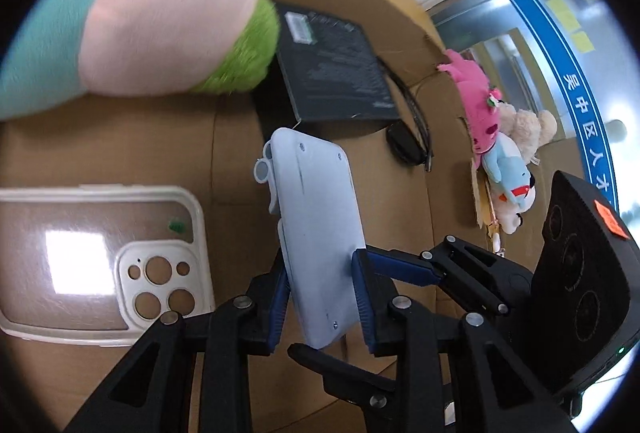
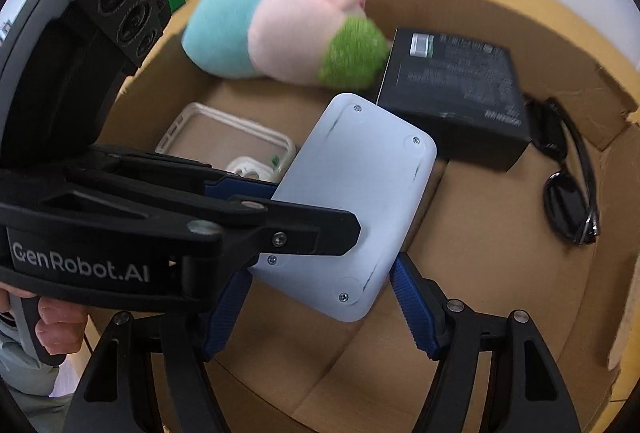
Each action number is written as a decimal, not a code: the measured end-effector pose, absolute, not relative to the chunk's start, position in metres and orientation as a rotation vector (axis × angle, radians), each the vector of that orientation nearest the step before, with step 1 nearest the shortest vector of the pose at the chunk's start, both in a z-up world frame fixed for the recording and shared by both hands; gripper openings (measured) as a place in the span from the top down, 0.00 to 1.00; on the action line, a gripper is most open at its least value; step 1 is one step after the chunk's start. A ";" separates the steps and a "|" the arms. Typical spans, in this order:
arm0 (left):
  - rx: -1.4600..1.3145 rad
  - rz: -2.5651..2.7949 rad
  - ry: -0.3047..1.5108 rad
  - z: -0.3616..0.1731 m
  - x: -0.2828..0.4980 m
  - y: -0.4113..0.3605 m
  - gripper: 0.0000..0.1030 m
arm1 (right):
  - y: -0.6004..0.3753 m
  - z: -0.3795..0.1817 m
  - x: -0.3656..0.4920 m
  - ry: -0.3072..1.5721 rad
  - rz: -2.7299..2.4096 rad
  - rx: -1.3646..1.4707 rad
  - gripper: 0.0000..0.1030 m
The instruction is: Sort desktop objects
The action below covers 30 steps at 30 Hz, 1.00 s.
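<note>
My left gripper (image 1: pixel 320 293) is shut on a pale grey flat device (image 1: pixel 316 225) with rounded corners and holds it over the floor of a cardboard box (image 1: pixel 240 153). In the right wrist view the same device (image 2: pixel 356 201) sits between my right gripper's (image 2: pixel 316 297) blue pads, which stand apart on either side of it, while the left gripper (image 2: pixel 248 209) clamps its edge from the left. A pink pig plush (image 1: pixel 172 21) with teal and green parts lies at the back of the box; it also shows in the right wrist view (image 2: pixel 288 29).
In the box lie a clear phone case (image 1: pixel 96 257), a black flat package (image 1: pixel 332 69) and black sunglasses (image 2: pixel 568 189). A second box with small plush toys (image 1: pixel 500 145) stands to the right. The box wall (image 2: pixel 560 33) rises around everything.
</note>
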<state>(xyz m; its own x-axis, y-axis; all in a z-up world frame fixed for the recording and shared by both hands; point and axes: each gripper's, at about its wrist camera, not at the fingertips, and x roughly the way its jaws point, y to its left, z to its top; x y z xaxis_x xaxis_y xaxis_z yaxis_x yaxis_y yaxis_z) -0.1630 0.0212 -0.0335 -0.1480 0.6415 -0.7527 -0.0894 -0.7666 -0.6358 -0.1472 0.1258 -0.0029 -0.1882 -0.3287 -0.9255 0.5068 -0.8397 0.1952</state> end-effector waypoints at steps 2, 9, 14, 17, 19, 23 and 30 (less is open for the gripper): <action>-1.681 1.945 -0.637 -0.038 -0.164 0.021 0.68 | 0.125 -0.008 -0.149 0.207 -2.040 1.593 0.33; -1.635 2.088 -0.533 -0.015 -0.149 0.009 0.68 | 0.129 -0.004 -0.134 0.210 -2.086 1.588 0.32; -1.300 2.431 -0.234 0.053 -0.093 -0.004 0.43 | 0.155 0.039 -0.088 0.173 -2.324 1.370 0.13; -0.996 2.659 -0.125 0.078 -0.048 -0.009 0.22 | 0.178 0.063 -0.049 0.082 -2.550 1.164 0.00; -0.826 2.773 -0.040 0.077 -0.018 -0.007 0.22 | 0.187 0.065 -0.022 0.014 -2.667 1.040 0.00; -0.740 2.882 0.021 0.053 0.007 -0.002 0.22 | 0.183 0.046 0.004 -0.042 -2.766 0.949 0.00; -0.887 2.945 0.033 0.009 0.003 -0.003 0.22 | 0.191 0.014 0.008 -0.013 -2.851 0.962 0.00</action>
